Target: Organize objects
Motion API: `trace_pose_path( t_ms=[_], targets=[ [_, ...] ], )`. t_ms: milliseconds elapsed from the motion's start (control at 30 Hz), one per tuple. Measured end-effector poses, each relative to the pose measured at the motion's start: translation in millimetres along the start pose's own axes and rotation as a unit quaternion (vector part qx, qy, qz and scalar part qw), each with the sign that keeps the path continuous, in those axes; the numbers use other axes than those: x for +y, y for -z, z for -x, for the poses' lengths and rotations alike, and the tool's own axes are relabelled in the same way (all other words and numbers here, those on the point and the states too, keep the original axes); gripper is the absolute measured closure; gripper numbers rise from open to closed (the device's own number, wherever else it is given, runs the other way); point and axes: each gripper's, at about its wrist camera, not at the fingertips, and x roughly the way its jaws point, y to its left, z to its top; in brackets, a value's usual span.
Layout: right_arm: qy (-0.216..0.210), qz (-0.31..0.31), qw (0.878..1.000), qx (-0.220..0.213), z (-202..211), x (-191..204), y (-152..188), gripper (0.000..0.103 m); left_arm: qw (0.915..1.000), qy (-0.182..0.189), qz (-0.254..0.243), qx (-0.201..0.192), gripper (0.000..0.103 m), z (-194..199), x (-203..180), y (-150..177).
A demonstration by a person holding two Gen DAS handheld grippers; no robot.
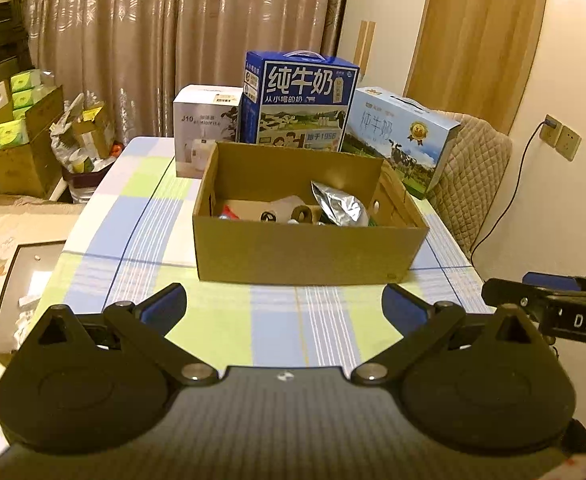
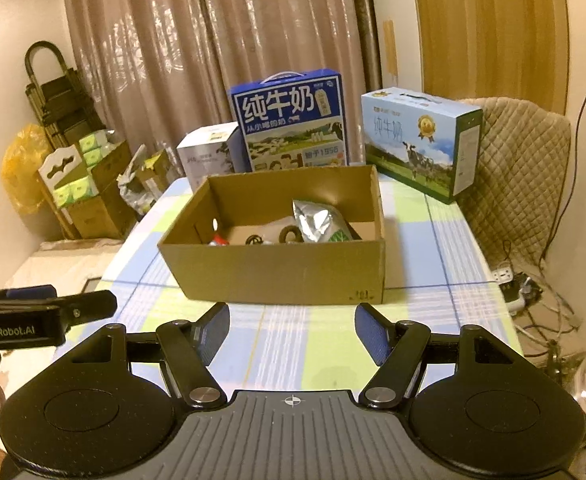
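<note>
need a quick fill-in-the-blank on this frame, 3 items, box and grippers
1. The silver foil pouch lies inside the open ____ box.
2. Both the left hand-held gripper and the right hand-held gripper are ____ and hold nothing.
3. Behind that box stand ____ printed cartons: a white one, a dark blue one, a light blue one.

Missing words: cardboard; open; three

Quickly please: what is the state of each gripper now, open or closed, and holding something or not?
Left gripper: open, holding nothing, above the table short of the cardboard box.
Right gripper: open, holding nothing, also short of the box.
</note>
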Motion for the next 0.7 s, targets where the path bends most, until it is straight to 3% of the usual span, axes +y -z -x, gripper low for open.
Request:
trace_pose_path(
  t_ms=[367,700],
  targets=[
    [0.012,0.006,1.000,0.004,30.6,-0.8,30.6,0.036,1.0000,-0.004,0.005,0.005,0.001,35.0,-11.3,34.6],
    [0.016,0.007,1.000,0.019,35.2,-2.5,45.1,0.036,0.9999,0.001,-0.004,0.014,0.001,36.0,-20.1,46.6]
  ],
)
